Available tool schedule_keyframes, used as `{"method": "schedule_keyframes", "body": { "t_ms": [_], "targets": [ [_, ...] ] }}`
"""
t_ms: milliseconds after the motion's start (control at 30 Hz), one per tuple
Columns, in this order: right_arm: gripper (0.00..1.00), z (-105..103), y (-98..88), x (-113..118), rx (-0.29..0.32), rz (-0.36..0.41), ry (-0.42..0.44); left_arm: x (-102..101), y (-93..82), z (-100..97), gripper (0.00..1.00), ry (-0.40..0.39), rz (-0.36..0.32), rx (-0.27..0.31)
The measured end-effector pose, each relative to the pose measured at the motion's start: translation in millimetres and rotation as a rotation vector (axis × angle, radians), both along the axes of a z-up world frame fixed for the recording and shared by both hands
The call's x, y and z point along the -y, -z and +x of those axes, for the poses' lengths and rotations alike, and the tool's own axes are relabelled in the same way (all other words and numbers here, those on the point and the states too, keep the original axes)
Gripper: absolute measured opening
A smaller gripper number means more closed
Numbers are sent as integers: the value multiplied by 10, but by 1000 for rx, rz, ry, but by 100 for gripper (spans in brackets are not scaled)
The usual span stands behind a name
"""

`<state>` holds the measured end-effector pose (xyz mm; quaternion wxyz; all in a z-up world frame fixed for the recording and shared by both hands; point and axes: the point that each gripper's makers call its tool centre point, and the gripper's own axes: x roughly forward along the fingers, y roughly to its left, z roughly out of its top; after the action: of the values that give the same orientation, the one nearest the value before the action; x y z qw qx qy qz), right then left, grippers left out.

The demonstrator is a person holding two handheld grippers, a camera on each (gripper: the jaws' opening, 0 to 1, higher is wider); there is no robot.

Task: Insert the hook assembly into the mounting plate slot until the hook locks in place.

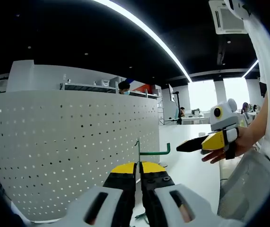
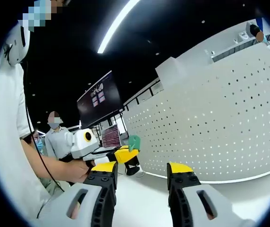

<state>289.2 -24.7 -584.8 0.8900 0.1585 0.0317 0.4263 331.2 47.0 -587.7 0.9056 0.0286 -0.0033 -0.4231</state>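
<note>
My left tongs (image 1: 138,176) clamp the green hook (image 1: 150,152) just before the pegboard (image 1: 73,142); my right tongs (image 2: 143,176) hang apart, empty. A tilted hook could miss its slot.

White-framed tongs (image 2: 141,176), yellow-tipped black jaws

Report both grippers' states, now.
Left gripper: shut on the green hook, near the pegboard.
Right gripper: open, holding nothing.
</note>
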Motion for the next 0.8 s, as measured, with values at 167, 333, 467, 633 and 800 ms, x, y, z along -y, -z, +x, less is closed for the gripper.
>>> {"method": "schedule_keyframes", "body": {
  "t_ms": [167,333,467,633,800],
  "targets": [
    [38,61,-71,-45,8,18,4,7,-26,5,2,-7,-8,2],
    [36,89,-120,-138,14,30,-10,42,-33,2,2,-3,-11,3],
    [32,93,-143,-215,12,45,-15,71,-38,-9,2,2,-13,5],
    [29,95,-132,-299,0,60,-30,96,-52,-23,2,2,-15,8],
    [26,118,-142,-380,-6,72,-45,104,-56,-30,2,2,-18,7]
  ]
}}
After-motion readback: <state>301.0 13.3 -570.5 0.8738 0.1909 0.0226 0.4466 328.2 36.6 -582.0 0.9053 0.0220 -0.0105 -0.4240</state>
